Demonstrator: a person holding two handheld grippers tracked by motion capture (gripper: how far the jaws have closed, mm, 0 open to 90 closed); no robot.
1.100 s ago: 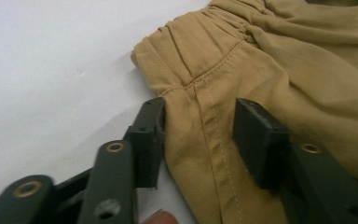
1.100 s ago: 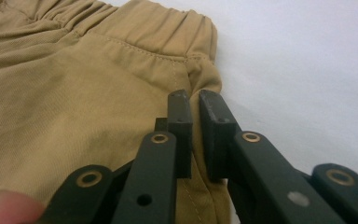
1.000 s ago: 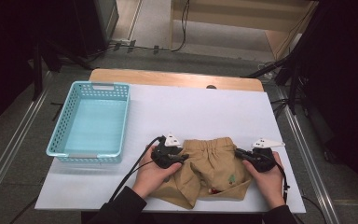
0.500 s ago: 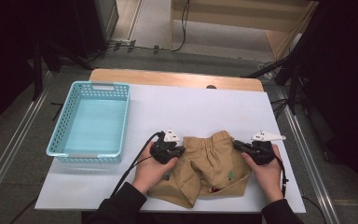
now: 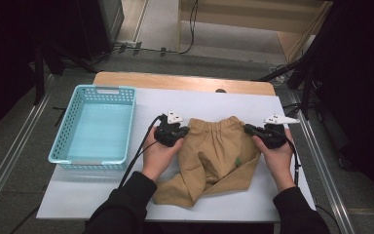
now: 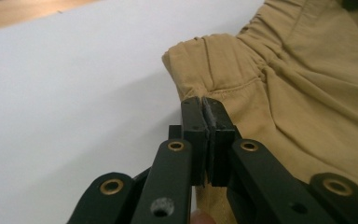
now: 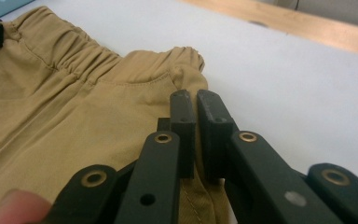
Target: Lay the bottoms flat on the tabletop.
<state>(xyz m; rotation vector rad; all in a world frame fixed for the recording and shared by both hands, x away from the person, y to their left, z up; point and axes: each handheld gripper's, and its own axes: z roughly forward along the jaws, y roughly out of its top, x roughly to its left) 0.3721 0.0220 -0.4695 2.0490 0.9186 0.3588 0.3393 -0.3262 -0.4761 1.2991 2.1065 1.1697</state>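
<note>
I had both grippers, left gripper (image 5: 181, 132) and right gripper (image 5: 251, 130), clenched on the tan cotton trousers' (image 5: 214, 156) waistband corners, to spread them flat on the bench (image 5: 126, 195).

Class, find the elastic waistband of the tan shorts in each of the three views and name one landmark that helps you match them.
High view: the waistband runs across the top edge of the tan shorts, centre right.
Left gripper view: the waistband is at upper right.
Right gripper view: the waistband is at upper left.
Shared landmark: the white table beyond the waistband.
</note>
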